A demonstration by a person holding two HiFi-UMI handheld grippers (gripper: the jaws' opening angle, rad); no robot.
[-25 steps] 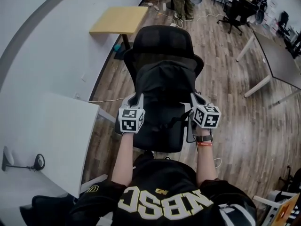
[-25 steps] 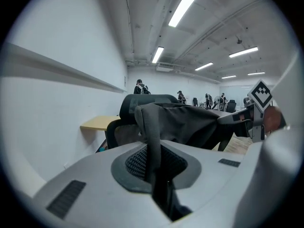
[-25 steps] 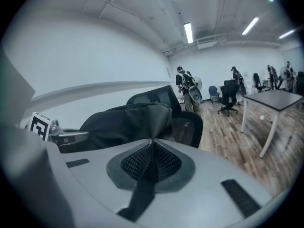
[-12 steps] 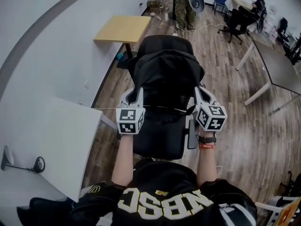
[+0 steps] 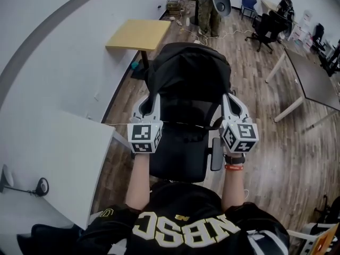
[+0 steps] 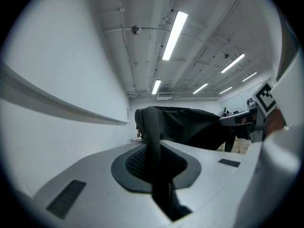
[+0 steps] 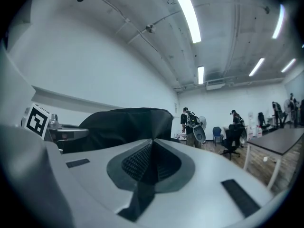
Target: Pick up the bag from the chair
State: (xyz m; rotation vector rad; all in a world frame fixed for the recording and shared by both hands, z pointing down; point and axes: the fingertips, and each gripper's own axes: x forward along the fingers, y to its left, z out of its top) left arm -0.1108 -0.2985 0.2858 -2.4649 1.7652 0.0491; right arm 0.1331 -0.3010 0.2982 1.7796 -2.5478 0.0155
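A black bag (image 5: 188,73) hangs over the black office chair (image 5: 180,155), covering its backrest, with the seat showing bare below it. My left gripper (image 5: 154,100) is shut on a black strap at the bag's left side. My right gripper (image 5: 227,98) is shut on the strap at its right side. In the left gripper view the strap (image 6: 154,141) runs between the shut jaws of the left gripper (image 6: 154,167) up to the bag (image 6: 190,125). The right gripper view shows dark strap fabric pinched in the right gripper (image 7: 149,167), with the bag (image 7: 123,125) just beyond.
A white desk (image 5: 58,158) stands close on the left, and a small wooden table (image 5: 139,34) stands behind the chair. A grey table (image 5: 313,73) is at the right. A person (image 5: 208,4) and other office chairs (image 5: 268,20) are far back on the wood floor.
Both grippers have risen and moved forward with the straps. The bag has come up off the seat and now covers the backrest.
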